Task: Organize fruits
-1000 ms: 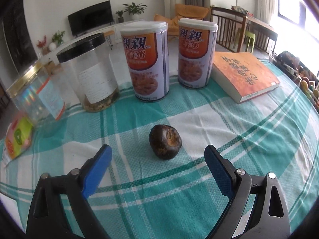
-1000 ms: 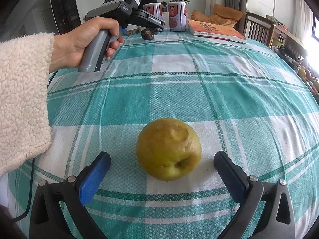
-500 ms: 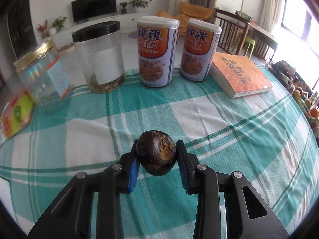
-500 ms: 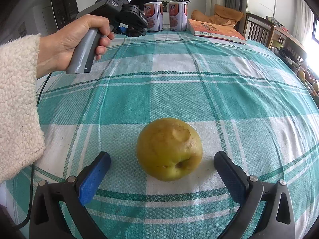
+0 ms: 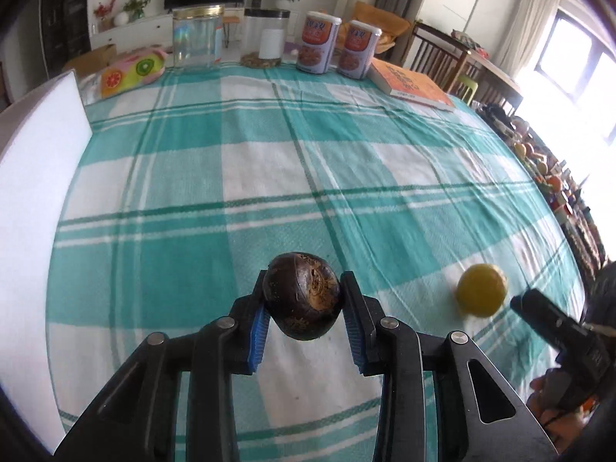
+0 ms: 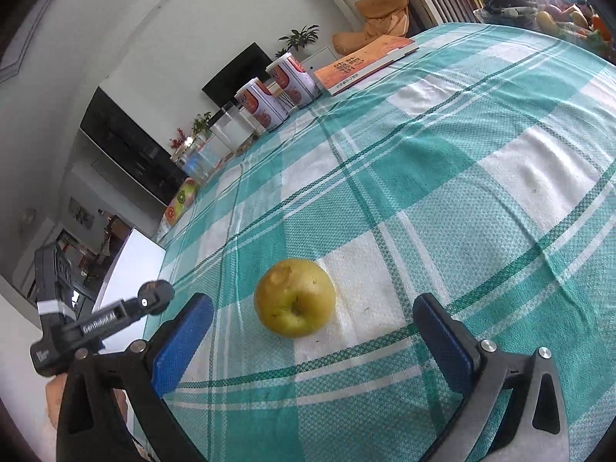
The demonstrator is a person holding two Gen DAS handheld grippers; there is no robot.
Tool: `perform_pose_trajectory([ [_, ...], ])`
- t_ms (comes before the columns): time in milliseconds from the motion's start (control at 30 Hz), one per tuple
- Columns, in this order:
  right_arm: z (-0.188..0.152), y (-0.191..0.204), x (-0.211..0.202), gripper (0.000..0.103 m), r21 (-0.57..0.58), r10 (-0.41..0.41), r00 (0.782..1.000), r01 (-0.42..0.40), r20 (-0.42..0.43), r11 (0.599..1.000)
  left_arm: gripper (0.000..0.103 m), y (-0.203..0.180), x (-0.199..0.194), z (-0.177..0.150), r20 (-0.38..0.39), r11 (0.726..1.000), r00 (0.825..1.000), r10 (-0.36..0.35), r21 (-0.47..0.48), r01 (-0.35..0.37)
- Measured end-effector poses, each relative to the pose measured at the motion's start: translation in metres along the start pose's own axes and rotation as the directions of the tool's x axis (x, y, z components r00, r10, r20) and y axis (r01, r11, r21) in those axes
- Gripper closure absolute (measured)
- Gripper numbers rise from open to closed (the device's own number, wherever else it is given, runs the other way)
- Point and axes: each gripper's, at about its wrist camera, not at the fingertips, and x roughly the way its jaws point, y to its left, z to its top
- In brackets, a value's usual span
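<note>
A dark brown round fruit (image 5: 303, 295) sits clamped between the blue pads of my left gripper (image 5: 304, 317), held above the teal checked tablecloth (image 5: 269, 161). A yellow-green apple (image 6: 294, 297) with a dent on top lies on the cloth, seen smaller at the right of the left wrist view as the apple (image 5: 481, 288). My right gripper (image 6: 313, 340) stands open around the near side of the apple, its pads wide apart and clear of it. The left gripper's body (image 6: 96, 323) shows at the left of the right wrist view, its tip hidden.
Along the table's far edge stand two orange-labelled cans (image 5: 335, 52), two clear jars (image 5: 231, 36), a fruit-print packet (image 5: 131, 73) and an orange book (image 5: 410, 84). A white panel (image 5: 34, 177) borders the left side. A cluttered shelf (image 5: 554, 177) lies off the right edge.
My left gripper shut on the dark fruit, lifted it and carried it back from the cans toward the apple. The right gripper rolled, tilting its view, and stayed open by the apple.
</note>
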Motion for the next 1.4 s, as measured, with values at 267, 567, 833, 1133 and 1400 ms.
perform_pose_trajectory([
  [267,-0.003,0.000,-0.011,0.000,-0.004,-0.049,0.998,0.050,0.030,0.999,0.045,0.012,-0.011,-0.040,0.008,0.997,1.000,0.021,0.071,-0.021],
  [567,-0.006,0.005,-0.014,0.000,-0.042,-0.074,0.996,0.076,0.047,0.996,0.030,0.006,-0.012,-0.050,0.069,0.968,0.994,0.084,0.232,-0.098],
  [833,-0.007,0.020,-0.003,0.000,-0.122,-0.094,0.996,0.094,0.003,0.988,0.062,0.014,-0.004,-0.050,0.098,0.981,0.990,0.102,0.154,-0.116],
  [1133,0.010,0.046,0.039,0.051,-0.278,-0.186,0.972,0.141,-0.142,0.950,0.062,0.014,-0.046,-0.049,0.075,0.999,0.996,-0.054,0.009,0.053],
  [1400,-0.001,0.137,0.007,0.052,-0.269,0.065,0.971,-0.127,-0.229,0.955,0.062,0.050,-0.177,-0.060,0.137,0.940,0.948,-0.287,-0.151,0.306],
])
